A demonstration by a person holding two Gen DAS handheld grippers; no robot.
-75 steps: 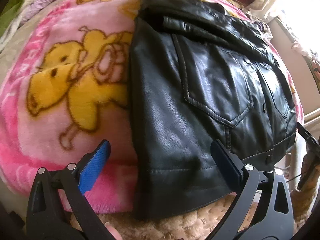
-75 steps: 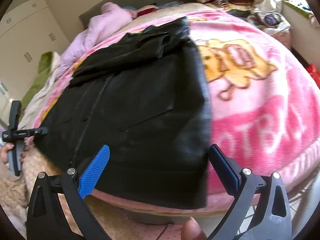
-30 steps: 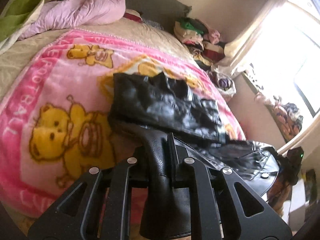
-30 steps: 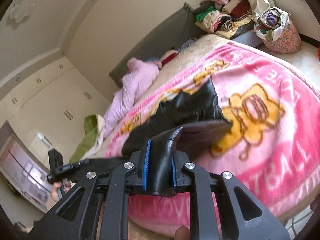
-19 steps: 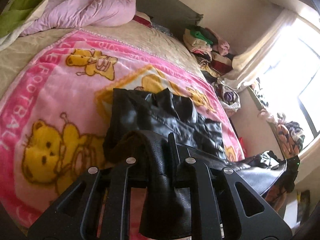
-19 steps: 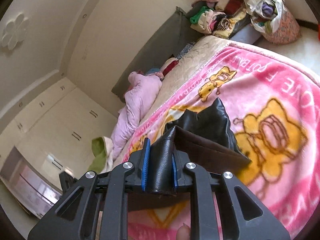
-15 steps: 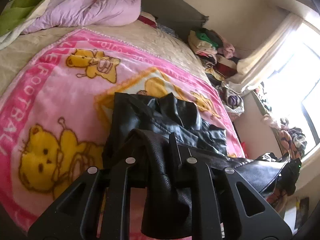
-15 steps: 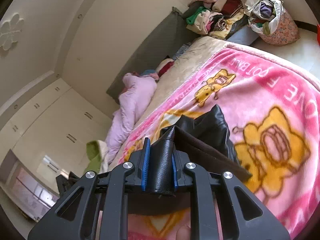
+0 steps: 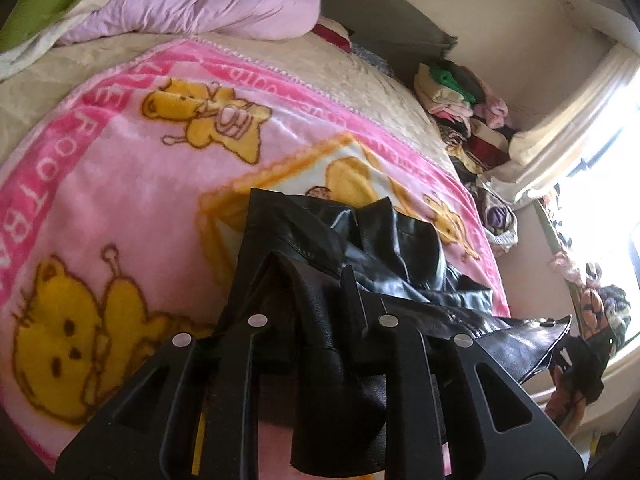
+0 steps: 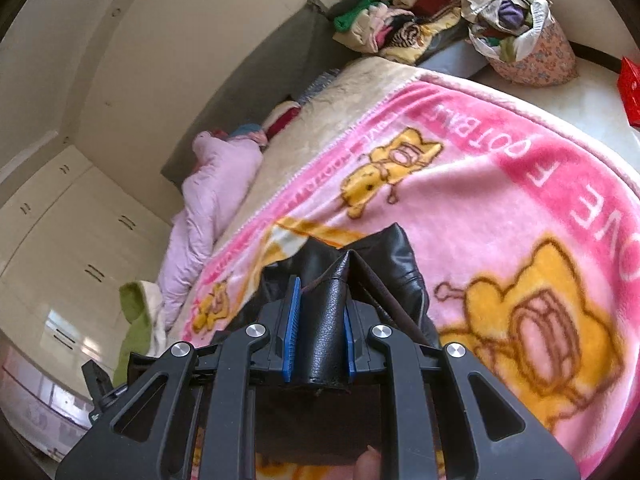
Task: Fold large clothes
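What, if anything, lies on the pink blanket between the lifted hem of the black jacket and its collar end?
Nothing visible does. Both grippers, left and right, clamp the black jacket hem; beyond it only the jacket's own collar end lies on the pink blanket.

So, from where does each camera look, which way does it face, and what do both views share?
Left wrist: sits on the left claw, looks forward and down across the bed to the window side; shows its black fingers shut on the jacket, jaws just easing open.
Right wrist: sits on the right claw, looks along the bed to the wardrobe; shows blue pads shut on a jacket fold and a fingertip.
Shared: jacket, pink blanket, lilac quilt, clothes pile.
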